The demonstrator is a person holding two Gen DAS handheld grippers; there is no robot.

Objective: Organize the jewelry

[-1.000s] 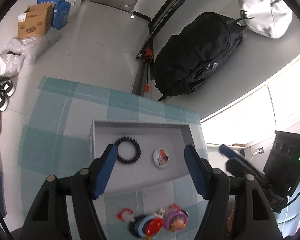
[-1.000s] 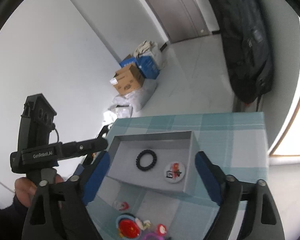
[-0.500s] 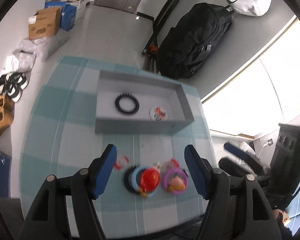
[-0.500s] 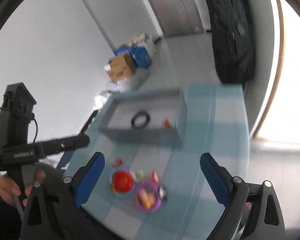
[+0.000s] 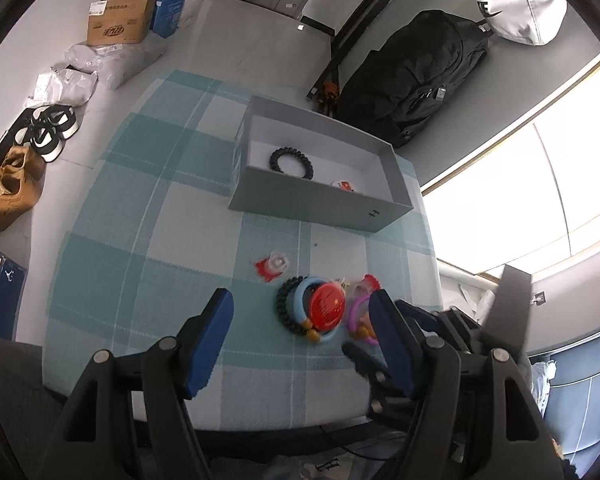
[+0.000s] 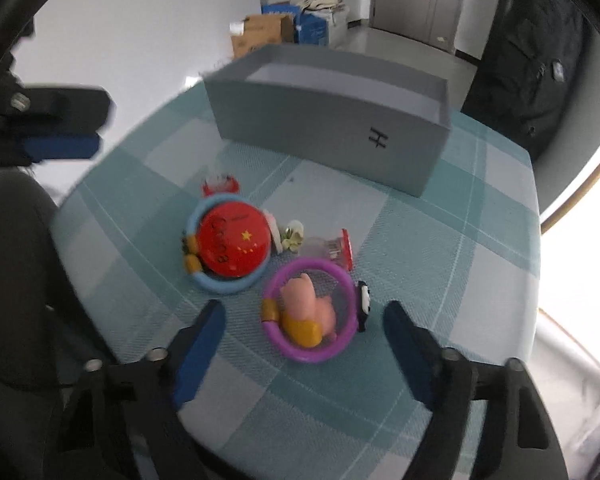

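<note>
a woven teal checked cloth covers the table. on it stands a grey, smooth-walled box, long side facing the claws, a black bead bracelet inside. nearer lie a blue ring round a glossy red disc, and a purple ring with a pink pig (lying flat). the right claw, just narrowed but gaping, straddles the purple ring without touching. the left claw hangs wide and empty beside the pile.
</note>
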